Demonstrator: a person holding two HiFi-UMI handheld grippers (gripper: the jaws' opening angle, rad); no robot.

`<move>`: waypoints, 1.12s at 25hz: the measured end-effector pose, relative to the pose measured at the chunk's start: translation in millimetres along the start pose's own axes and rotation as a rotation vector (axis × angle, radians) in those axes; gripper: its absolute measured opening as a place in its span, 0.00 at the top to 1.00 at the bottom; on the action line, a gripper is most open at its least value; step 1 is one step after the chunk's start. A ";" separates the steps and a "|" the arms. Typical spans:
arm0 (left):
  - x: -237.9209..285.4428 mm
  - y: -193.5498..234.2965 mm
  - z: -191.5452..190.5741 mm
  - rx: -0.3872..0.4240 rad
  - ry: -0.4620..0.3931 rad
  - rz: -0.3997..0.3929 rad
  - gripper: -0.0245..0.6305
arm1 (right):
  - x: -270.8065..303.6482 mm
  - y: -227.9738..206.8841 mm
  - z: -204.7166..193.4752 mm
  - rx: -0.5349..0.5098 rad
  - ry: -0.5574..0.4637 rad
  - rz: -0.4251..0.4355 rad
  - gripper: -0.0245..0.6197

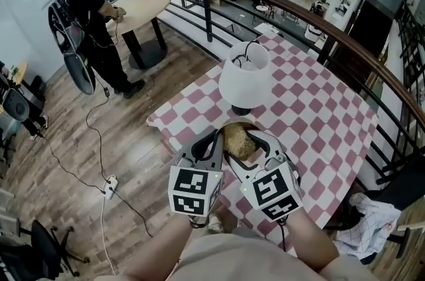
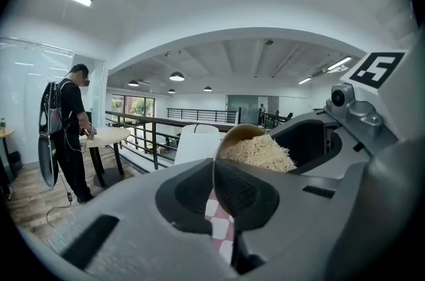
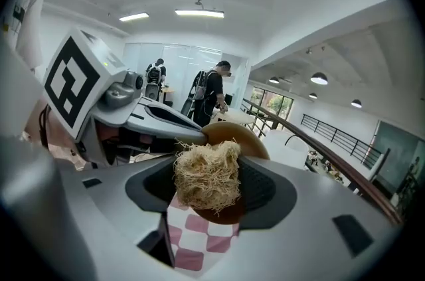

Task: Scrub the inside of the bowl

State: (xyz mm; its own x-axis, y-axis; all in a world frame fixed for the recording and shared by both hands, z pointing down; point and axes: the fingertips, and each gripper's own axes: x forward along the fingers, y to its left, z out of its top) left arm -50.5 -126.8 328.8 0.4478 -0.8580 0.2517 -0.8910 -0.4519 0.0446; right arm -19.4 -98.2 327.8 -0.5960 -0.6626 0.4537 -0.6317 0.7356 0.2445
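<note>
Viewed from the head camera, the left tool point(image 1: 214, 139) and right tool point(image 1: 257, 143) sit side by side over the near corner of a worktop point(image 1: 319, 107) covered in red-and-white checked cloth.
- Brown bowl point(image 1: 232, 128): held up between the two tools and tipped on edge.
- Pale fibrous scrub pad point(image 1: 240, 142): inside the bowl.
- White lamp point(image 1: 244, 74): stands on the worktop just beyond the bowl.
- Person in black point(image 1: 89, 14): well apart, at a round table point(image 1: 143, 4) beside a dark railing point(image 1: 199, 4).

Left gripper view:
- The left tool's jaws are drawn together on the thin rim of the bowl point(image 2: 240, 135), one pad inside the wall and one outside.
- The bowl is tilted, with its opening turned towards the right tool point(image 2: 312, 140).
- The scrub pad point(image 2: 260, 152) is heaped within the bowl.
- Checked cloth shows below, through the gap under the jaws.

Right gripper view:
- The right tool's jaws are clamped on the scrub pad point(image 3: 207, 175).
- The pad lies against the bowl's brown inner face point(image 3: 234, 135).
- The left tool, with its marker cube point(image 3: 72, 84), reaches in from the upper left to the bowl's rim.
- Checked cloth lies beneath.
</note>
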 end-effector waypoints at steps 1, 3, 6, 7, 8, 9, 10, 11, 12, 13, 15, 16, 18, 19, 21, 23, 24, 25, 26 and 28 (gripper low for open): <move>0.4 -0.2 -0.2 0.009 0.001 0.002 0.93 | 0.2 -1.1 4.1 -0.027 -0.006 -0.014 0.56; -0.4 -0.6 1.0 0.037 0.001 0.005 0.93 | 0.4 -2.5 10.5 -0.083 -0.009 -0.042 0.56; -3.0 0.6 6.2 0.075 -0.005 0.017 0.93 | -0.2 -4.4 18.1 -0.122 -0.016 -0.060 0.56; -3.1 1.6 7.4 0.073 -0.007 0.019 0.93 | -0.3 -5.1 19.9 -0.123 -0.018 -0.063 0.57; -3.0 2.6 8.1 0.070 -0.009 0.022 0.93 | -0.2 -5.7 21.0 -0.122 -0.021 -0.067 0.57; -3.2 3.4 8.4 0.071 -0.009 0.025 0.93 | -0.1 -5.9 21.5 -0.121 -0.023 -0.072 0.57; -3.7 3.6 8.6 0.078 -0.009 0.027 0.93 | -0.2 -6.1 21.7 -0.120 -0.025 -0.079 0.57; -4.5 3.6 8.9 0.090 -0.009 0.030 0.93 | -0.6 -6.3 22.0 -0.118 -0.029 -0.084 0.57; -5.4 3.8 9.3 0.101 -0.010 0.033 0.93 | -1.4 -7.0 22.6 -0.111 -0.036 -0.089 0.57; -6.3 4.2 9.8 0.107 -0.012 0.035 0.93 | -2.7 -8.4 23.6 -0.100 -0.045 -0.092 0.57; -7.6 6.0 11.2 0.093 -0.016 0.033 0.93 | -6.5 -12.6 25.7 -0.072 -0.058 -0.098 0.57; -8.2 7.3 12.2 0.079 -0.020 0.032 0.93 | -8.4 -14.9 26.0 -0.066 -0.056 -0.103 0.57; -9.8 10.2 14.9 0.058 -0.028 0.034 0.93 | -10.9 -18.5 23.6 -0.077 -0.039 -0.121 0.57; -10.6 11.9 15.7 0.054 -0.031 0.037 0.93 | -11.3 -19.6 21.2 -0.085 -0.028 -0.128 0.57; -11.1 14.4 14.5 0.044 -0.028 0.038 0.93 | -10.8 -20.6 13.9 -0.096 -0.009 -0.134 0.58; -10.8 14.5 10.3 0.027 -0.018 0.032 0.93 | -9.5 -18.6 4.9 -0.102 0.013 -0.131 0.58; -11.0 14.2 8.1 0.024 -0.013 0.031 0.93 | -8.7 -16.4 0.7 -0.107 0.025 -0.127 0.58; -11.3 13.9 6.2 0.024 -0.010 0.032 0.93 | -8.0 -13.8 -3.1 -0.113 0.036 -0.122 0.58; -11.7 13.3 4.4 0.025 -0.007 0.033 0.93 | -7.2 -11.1 -6.5 -0.120 0.047 -0.118 0.58; -12.2 12.0 0.8 0.020 -0.001 0.033 0.93 | -6.1 -6.2 -12.4 -0.128 0.065 -0.107 0.58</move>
State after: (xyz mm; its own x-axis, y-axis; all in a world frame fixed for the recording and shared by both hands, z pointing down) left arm -66.6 -122.0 325.5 0.4181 -0.8728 0.2518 -0.9037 -0.4279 0.0170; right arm -5.7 -97.0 334.2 -0.4927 -0.7306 0.4728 -0.6193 0.6760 0.3994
